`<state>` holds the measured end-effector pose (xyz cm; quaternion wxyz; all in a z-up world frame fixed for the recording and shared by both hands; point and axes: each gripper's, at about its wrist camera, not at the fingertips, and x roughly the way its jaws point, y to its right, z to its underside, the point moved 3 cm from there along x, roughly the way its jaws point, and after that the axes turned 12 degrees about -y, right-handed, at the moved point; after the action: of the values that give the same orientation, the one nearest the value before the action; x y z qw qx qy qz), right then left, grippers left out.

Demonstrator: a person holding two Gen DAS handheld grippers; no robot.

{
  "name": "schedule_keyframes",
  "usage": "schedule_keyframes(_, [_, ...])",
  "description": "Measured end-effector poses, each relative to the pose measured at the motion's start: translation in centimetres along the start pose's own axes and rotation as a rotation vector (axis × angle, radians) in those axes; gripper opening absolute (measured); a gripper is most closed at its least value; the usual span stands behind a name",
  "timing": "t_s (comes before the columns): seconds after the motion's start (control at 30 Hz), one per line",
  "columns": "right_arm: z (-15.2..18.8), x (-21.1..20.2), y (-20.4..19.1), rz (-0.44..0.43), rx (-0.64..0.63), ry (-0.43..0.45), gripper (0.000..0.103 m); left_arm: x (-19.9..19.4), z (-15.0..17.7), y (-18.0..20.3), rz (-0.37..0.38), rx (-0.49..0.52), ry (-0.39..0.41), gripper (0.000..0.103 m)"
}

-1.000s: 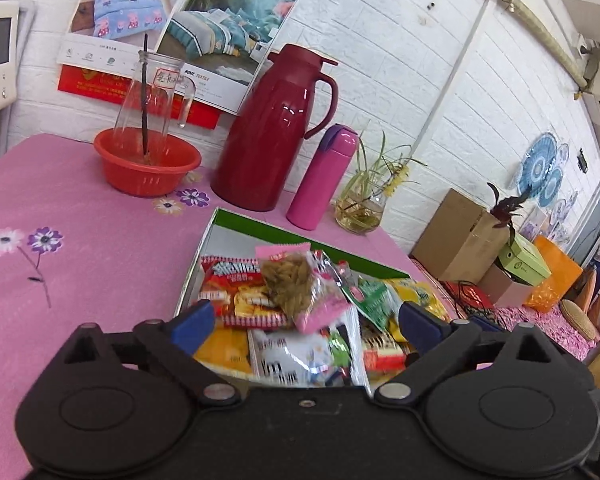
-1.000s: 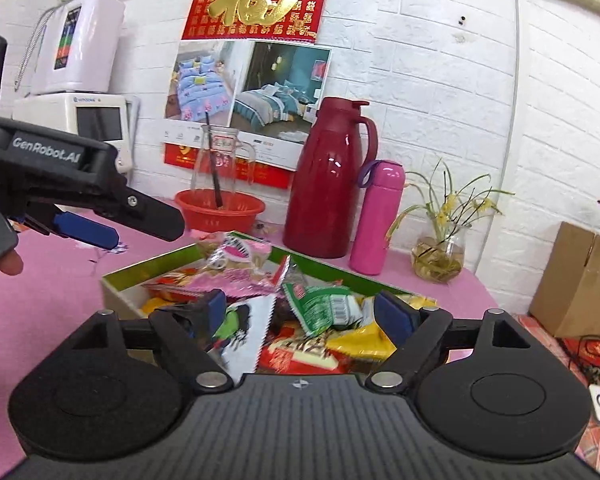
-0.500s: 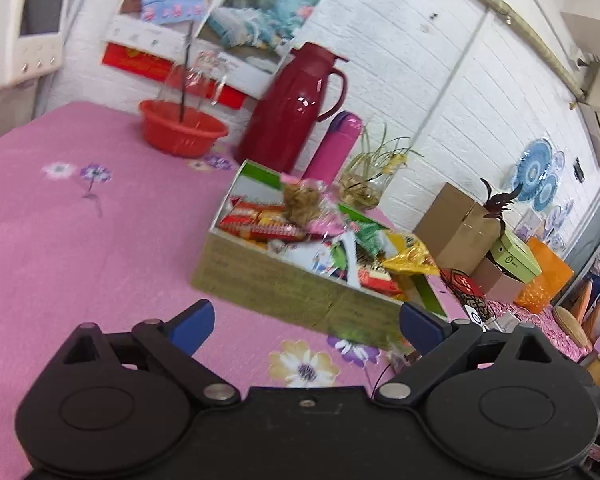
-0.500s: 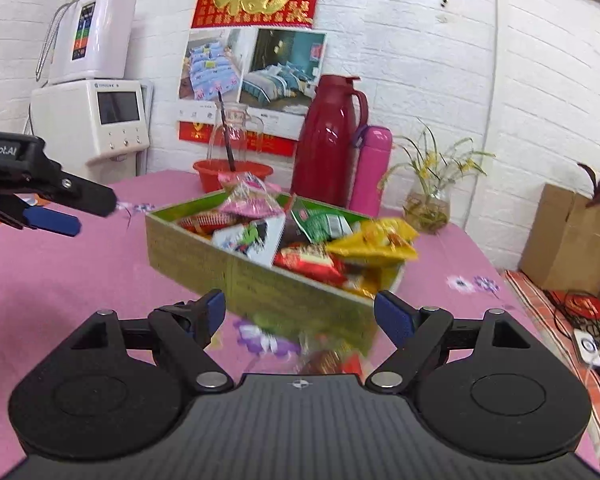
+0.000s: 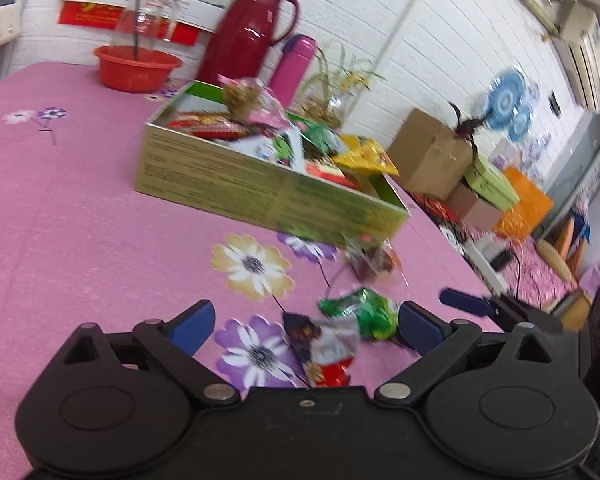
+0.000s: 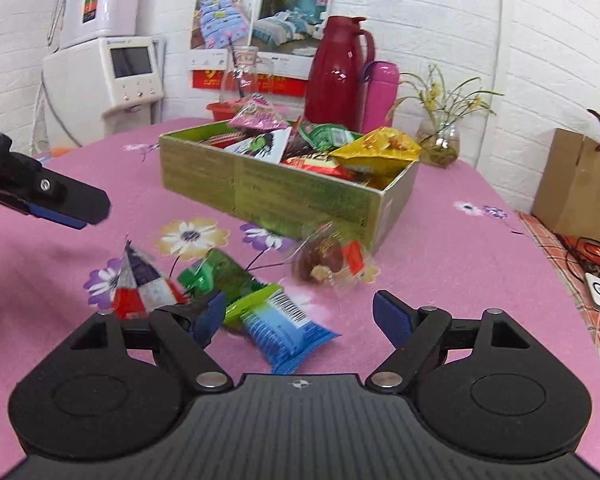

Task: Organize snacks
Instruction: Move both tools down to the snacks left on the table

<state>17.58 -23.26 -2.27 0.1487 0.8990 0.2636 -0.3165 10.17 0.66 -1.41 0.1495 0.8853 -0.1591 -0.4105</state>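
Both my left gripper [image 5: 302, 326] and right gripper [image 6: 300, 314] are wide open and empty above loose snack packets [image 6: 236, 292], with the green cardboard snack box [image 6: 284, 192] at 12 o'clock.

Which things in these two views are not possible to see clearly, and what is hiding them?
- Snacks low in the green box: right wrist view, hidden by its wall and the top packets.
- Red-and-white packet: left wrist view, lower end behind the left claw body.
- Clear packet: left wrist view, motion blur hides its label.
- Blue packet: right wrist view, partly behind the right claw.
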Motion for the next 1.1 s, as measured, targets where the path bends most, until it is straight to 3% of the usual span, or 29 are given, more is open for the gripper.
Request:
schedule_keyframes(0.13, [-0.1,0.6,-0.2,-0.026,-0.03,-0.021,0.103,1.6,0.6,1.7,-0.018,0.071,-0.034,0.103])
schedule_keyframes(0.23, [-0.1,1.1,-0.3,-0.041,-0.046,-0.039,0.103,3.1,0.6,2.1,-0.046,0.092,-0.063,0.08])
schedule_keyframes(0.37, [0.3,1.5,-0.4,-0.083,-0.018,-0.078,0.087,4.5,0.5,1.5,-0.086,0.083,-0.097,0.049])
schedule_keyframes(0.47, [0.5,1.1,-0.7,-0.11,-0.017,-0.085,0.087,4.6,0.3,1.4,-0.098,0.087,-0.092,0.029])
schedule_keyframes(0.9, [0.5,1.1,-2.0,-0.104,-0.02,-0.103,0.085,4.5,0.4,1.2,-0.118,0.104,-0.082,0.026])
schedule_keyframes(1.1, [0.4,1.1,-2.7,-0.099,-0.033,-0.102,0.071,4.3,0.5,1.0,-0.112,0.106,-0.079,0.026])
